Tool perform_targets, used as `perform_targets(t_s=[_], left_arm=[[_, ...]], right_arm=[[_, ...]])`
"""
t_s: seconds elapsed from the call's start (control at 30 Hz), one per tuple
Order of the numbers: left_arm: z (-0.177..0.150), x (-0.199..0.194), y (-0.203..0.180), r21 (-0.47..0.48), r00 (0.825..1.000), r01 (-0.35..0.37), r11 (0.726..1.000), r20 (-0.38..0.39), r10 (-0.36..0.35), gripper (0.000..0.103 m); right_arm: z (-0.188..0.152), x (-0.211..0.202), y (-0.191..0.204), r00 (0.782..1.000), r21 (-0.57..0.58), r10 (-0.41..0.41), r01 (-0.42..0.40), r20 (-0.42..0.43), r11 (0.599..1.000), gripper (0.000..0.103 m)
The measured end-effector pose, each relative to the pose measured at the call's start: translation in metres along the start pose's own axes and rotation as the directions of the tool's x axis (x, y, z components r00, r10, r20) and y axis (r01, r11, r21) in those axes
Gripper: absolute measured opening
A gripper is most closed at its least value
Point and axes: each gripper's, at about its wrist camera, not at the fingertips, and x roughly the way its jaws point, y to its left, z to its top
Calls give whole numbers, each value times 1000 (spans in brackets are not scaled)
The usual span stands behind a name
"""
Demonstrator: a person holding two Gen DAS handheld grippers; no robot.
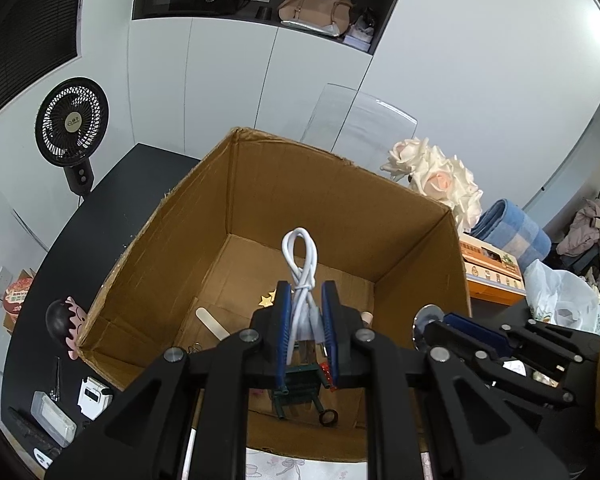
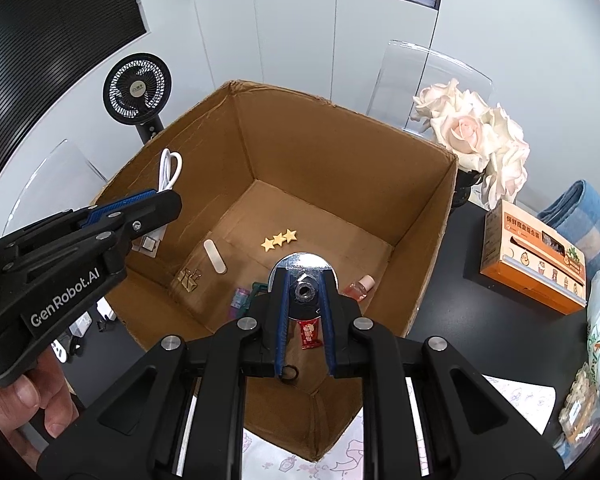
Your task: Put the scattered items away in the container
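Where lettering can be read, it is confined to the left gripper (image 2: 156, 204), whose black body carries "GenRobot.AI" in white; the orange carton (image 2: 534, 264) beside the cardboard box (image 2: 340, 152) bears printed characters too small to read.

Left gripper: its 2 blue-padded fingers are closed to a narrow gap on a coiled white cable (image 1: 300, 276). The coil stands upright between the pads, its loop rising clear above the fingertips. It is held over the open box, toward the box's left wall.

Right gripper (image 2: 305, 280): its 2 fingers are drawn in against a round chrome disc with a dark threaded hub (image 2: 304, 290). The hub sits between the fingertips and the disc rim projects beyond them. It hangs above the box floor, near the front wall.

Box contents on the floor: 3 yellow stars (image 2: 279, 239) joined in a row at centre; a pale flat stick (image 2: 215, 256) and a gold binder clip (image 2: 190, 279) left of the stars; a small pink bottle (image 2: 359, 288) right of the disc; a red sachet (image 2: 310, 333) and a green object (image 2: 256, 290), partly hidden by the fingers.

A hand (image 2: 32, 396) grips the left gripper's handle.
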Motion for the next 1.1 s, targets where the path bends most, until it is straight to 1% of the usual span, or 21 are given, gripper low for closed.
perform_targets(t_s=[0.03,0.07,0.1,0.13,0.17,0.23,0.3,0.33,0.37,0.4,0.43,0.63,0.8,1.03,1.1], left_arm=[[1,1,0,-4,1000,3,1000,-2,-3,16],[1,1,1,-8,1000,3,1000,-5,-3,16],[2,2,1,-8,1000,-3,1000,-9,3,18],[2,3,2,-8,1000,-10,1000,-13,10,21],[1,4,2,-6,1000,-18,1000,-17,18,33],[1,4,2,-1,999,-39,999,-21,39,79],[0,2,2,9,998,-58,998,-7,58,96],[-1,2,2,15,998,-65,998,-1,65,98],[-1,1,2,18,998,-70,997,1,70,99],[-2,-1,2,21,997,-74,997,4,74,102],[-2,-2,2,23,997,-77,997,9,76,102],[-4,-5,4,25,996,-84,996,23,83,102],[-5,-5,2,36,996,-90,995,23,90,102],[-7,-6,-8,54,996,-89,995,29,87,102],[-8,-9,-10,56,996,-85,995,32,84,102]], right_arm=[[0,2,0,1000,3,3,-3,-4,1000,16],[0,3,0,1000,2,-1,1,-8,1000,19],[-1,4,0,1000,2,-8,8,-10,1000,27],[-2,5,0,1000,0,-28,28,-10,1000,55],[-3,5,-1,999,0,-46,46,-7,999,78],[-7,4,-2,998,6,-55,55,10,998,87],[-9,3,-3,998,5,-58,58,9,998,91],[-10,4,-3,998,6,-55,55,7,998,99],[-11,4,-3,998,3,-56,56,7,998,103],[-12,4,-3,998,-3,-64,64,6,998,103],[-13,4,-3,997,-9,-72,72,4,997,103],[-17,1,-3,993,-24,-117,118,13,993,103],[-18,-4,-10,995,14,-102,102,19,995,103],[-23,-16,-17,994,37,-108,106,33,994,103],[-27,-21,-20,995,49,-90,89,30,995,103]])
